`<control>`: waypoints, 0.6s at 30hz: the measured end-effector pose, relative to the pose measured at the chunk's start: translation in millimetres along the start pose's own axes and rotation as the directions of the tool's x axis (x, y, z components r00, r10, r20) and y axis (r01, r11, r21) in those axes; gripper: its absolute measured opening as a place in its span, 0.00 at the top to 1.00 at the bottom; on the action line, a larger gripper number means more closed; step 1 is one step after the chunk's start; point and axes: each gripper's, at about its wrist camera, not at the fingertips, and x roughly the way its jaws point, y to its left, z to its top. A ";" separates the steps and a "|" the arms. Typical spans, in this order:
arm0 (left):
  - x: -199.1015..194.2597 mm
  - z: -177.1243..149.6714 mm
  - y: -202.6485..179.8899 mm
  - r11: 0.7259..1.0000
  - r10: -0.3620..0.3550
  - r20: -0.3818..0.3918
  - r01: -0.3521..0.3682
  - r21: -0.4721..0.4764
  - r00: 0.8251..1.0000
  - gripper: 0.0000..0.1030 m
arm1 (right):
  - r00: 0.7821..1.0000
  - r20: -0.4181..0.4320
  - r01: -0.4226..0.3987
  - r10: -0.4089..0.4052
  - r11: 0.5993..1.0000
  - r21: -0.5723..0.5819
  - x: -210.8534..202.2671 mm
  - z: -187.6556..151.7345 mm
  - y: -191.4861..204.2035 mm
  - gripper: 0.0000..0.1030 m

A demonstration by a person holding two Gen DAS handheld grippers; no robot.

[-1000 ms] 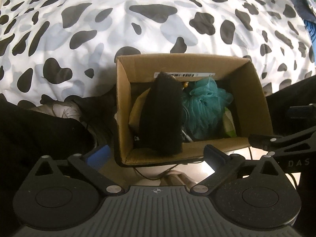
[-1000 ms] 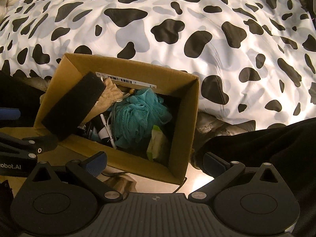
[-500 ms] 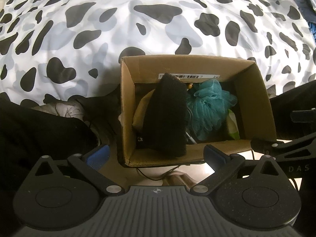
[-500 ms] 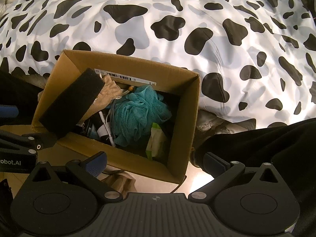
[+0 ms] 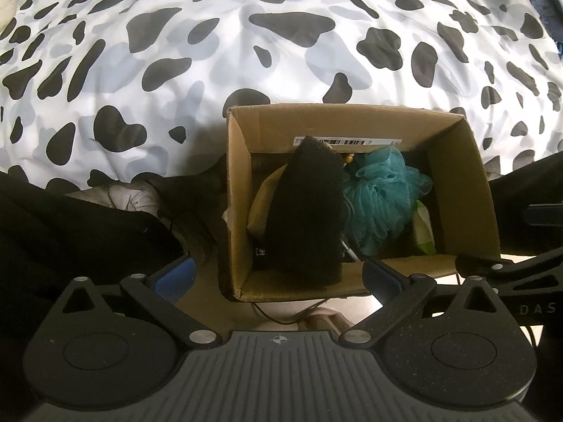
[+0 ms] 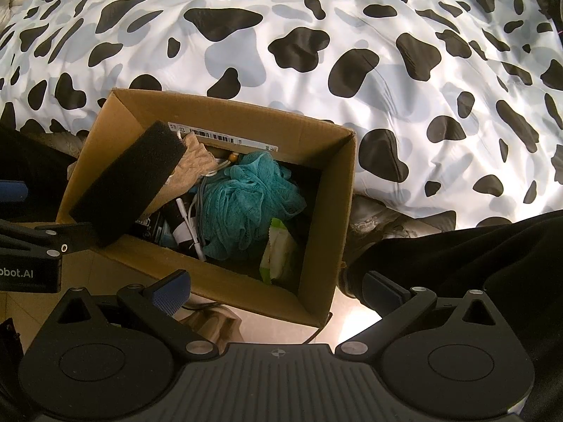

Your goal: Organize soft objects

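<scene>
An open cardboard box (image 5: pixel 457 183) (image 6: pixel 327 211) stands on the floor against the bed. A black foam block (image 5: pixel 306 211) (image 6: pixel 130 183) leans in its left part, over the near rim. Beside it lie a teal mesh bath pouf (image 5: pixel 383 193) (image 6: pixel 246 197), a tan cloth (image 6: pixel 193 165), a green-and-white wipes packet (image 6: pixel 278 249) and white cables. My left gripper (image 5: pixel 278 277) is open and empty at the box's near rim. My right gripper (image 6: pixel 278 288) is open and empty at the box's near right corner.
A cow-print duvet (image 5: pixel 246 52) (image 6: pixel 316 35) covers the bed behind the box. Dark clothing (image 5: pixel 70 232) (image 6: pixel 475 253) lies on both sides of the box. A white shoe (image 5: pixel 130 197) lies at the left. A cable trails on the floor (image 5: pixel 281 316).
Both cameras have drawn back and up slightly, so the box sits lower and a little smaller in view. The contents of the box have not moved.
</scene>
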 end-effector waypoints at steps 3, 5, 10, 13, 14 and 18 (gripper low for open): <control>0.3 0.3 -0.3 1.000 0.005 -0.001 -0.005 0.005 1.000 0.00 | 1.000 0.001 0.000 0.000 1.000 -0.001 -0.2 0.2 -0.3 0.00; 0.5 0.4 -0.5 1.000 0.007 -0.003 -0.007 0.007 1.000 0.00 | 1.000 0.000 0.000 0.000 1.000 -0.001 -0.4 0.4 -0.3 0.00; 0.5 0.5 -0.3 1.000 0.005 0.000 -0.005 0.000 1.000 0.00 | 1.000 0.000 -0.001 0.001 1.000 -0.001 0.0 0.2 0.5 0.00; -0.1 0.5 1.2 1.000 0.002 0.003 -0.002 -0.005 1.000 0.00 | 1.000 -0.001 -0.001 0.001 1.000 -0.002 0.0 0.4 0.8 0.00; -0.3 0.5 1.4 1.000 0.001 0.004 -0.001 -0.006 1.000 0.00 | 1.000 -0.001 -0.001 0.001 1.000 -0.003 0.0 0.4 0.9 0.00; -0.8 0.4 1.7 1.000 0.003 0.005 -0.003 -0.002 1.000 0.00 | 1.000 -0.001 -0.001 0.001 1.000 -0.002 0.2 0.1 1.3 0.00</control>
